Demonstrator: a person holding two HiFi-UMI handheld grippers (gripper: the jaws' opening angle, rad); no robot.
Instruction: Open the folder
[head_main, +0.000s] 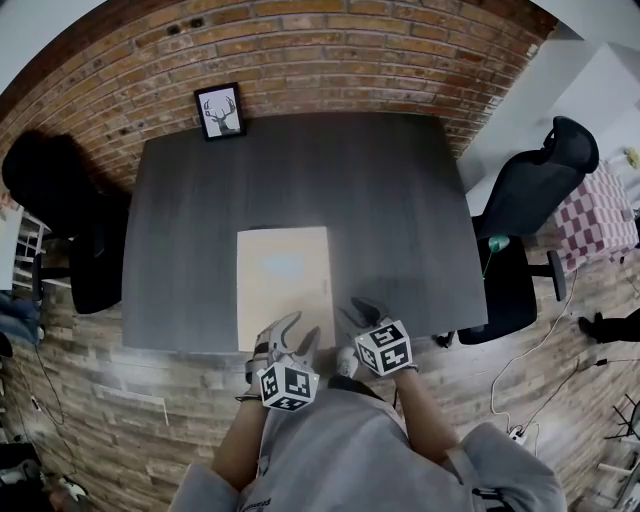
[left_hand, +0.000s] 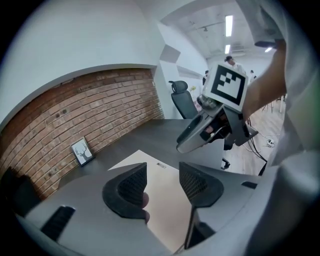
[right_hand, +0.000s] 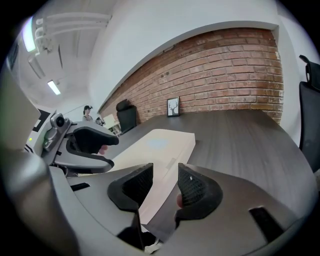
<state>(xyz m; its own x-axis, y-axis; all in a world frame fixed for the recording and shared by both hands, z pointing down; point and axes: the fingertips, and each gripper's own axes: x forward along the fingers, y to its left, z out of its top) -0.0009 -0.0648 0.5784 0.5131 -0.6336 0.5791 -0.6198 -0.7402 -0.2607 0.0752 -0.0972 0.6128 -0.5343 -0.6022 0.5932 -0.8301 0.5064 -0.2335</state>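
A beige folder (head_main: 283, 285) lies flat and closed on the dark grey table (head_main: 300, 180), close to the front edge. My left gripper (head_main: 297, 335) hovers over the folder's near edge. It is open, and in the left gripper view (left_hand: 162, 182) only the folder's cover (left_hand: 165, 210) shows in the gap. My right gripper (head_main: 358, 312) sits just right of the folder's near right corner. It is open too (right_hand: 165, 185), and the folder's right edge (right_hand: 165, 150) runs under the gap between its jaws. Nothing is held by either gripper. Each gripper shows in the other's view: the right (left_hand: 205, 130), the left (right_hand: 85, 145).
A small framed deer picture (head_main: 220, 110) leans on the brick wall at the table's far left corner. Black office chairs stand at the table's right side (head_main: 530, 190) and left side (head_main: 60, 200). The person's body is tight against the front edge.
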